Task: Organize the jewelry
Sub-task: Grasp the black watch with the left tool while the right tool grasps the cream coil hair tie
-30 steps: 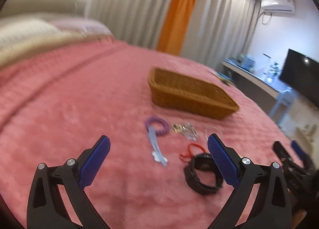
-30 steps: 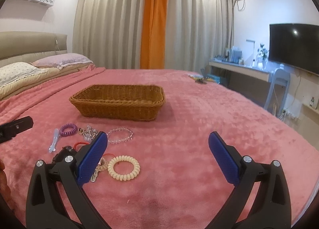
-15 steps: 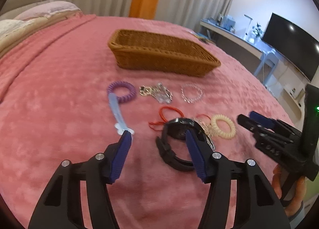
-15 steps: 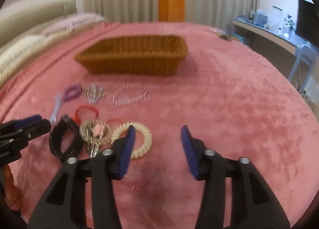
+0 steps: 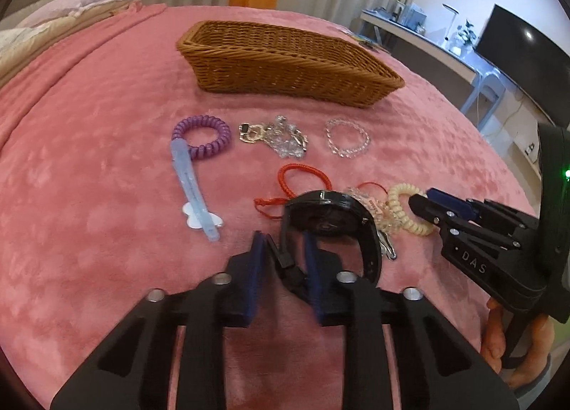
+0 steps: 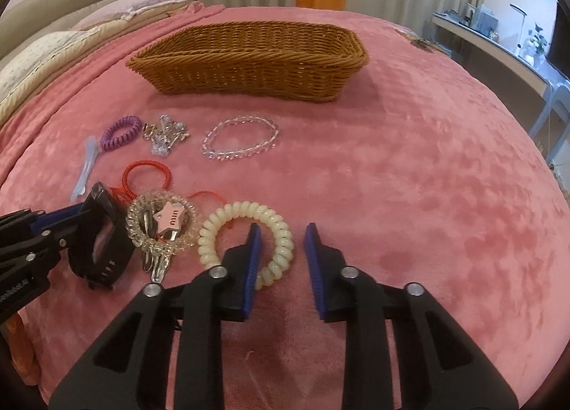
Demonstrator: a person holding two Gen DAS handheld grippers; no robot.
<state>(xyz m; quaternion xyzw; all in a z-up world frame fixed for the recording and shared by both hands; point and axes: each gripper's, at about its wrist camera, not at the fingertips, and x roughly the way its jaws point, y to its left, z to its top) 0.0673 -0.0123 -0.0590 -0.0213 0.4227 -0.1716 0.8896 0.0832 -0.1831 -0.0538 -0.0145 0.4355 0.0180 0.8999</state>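
Jewelry lies on a pink bedspread in front of a wicker basket (image 5: 285,60) (image 6: 249,60). My left gripper (image 5: 283,242) has its jaws narrowed around the strap of a black watch (image 5: 331,217) (image 6: 103,246). My right gripper (image 6: 281,235) is narrowly open, its jaws either side of the rim of a cream coil bracelet (image 6: 245,242) (image 5: 406,210). Also lying there: a purple coil tie (image 5: 201,137), a blue hair clip (image 5: 194,192), a silver-gold chain pile (image 5: 274,135), a clear bead bracelet (image 5: 347,137) (image 6: 240,142), a red cord loop (image 5: 302,178) and a clear coil with a pink star clip (image 6: 164,224).
Pillows (image 6: 53,46) lie at the bed's far left. A desk (image 5: 420,35) and a dark TV (image 5: 523,39) stand to the right beyond the bed edge. Curtains hang behind the basket.
Both grippers have moved down and forward to the jewelry and narrowed. The left one has closed around the watch strap; the right one now straddles the cream coil bracelet.
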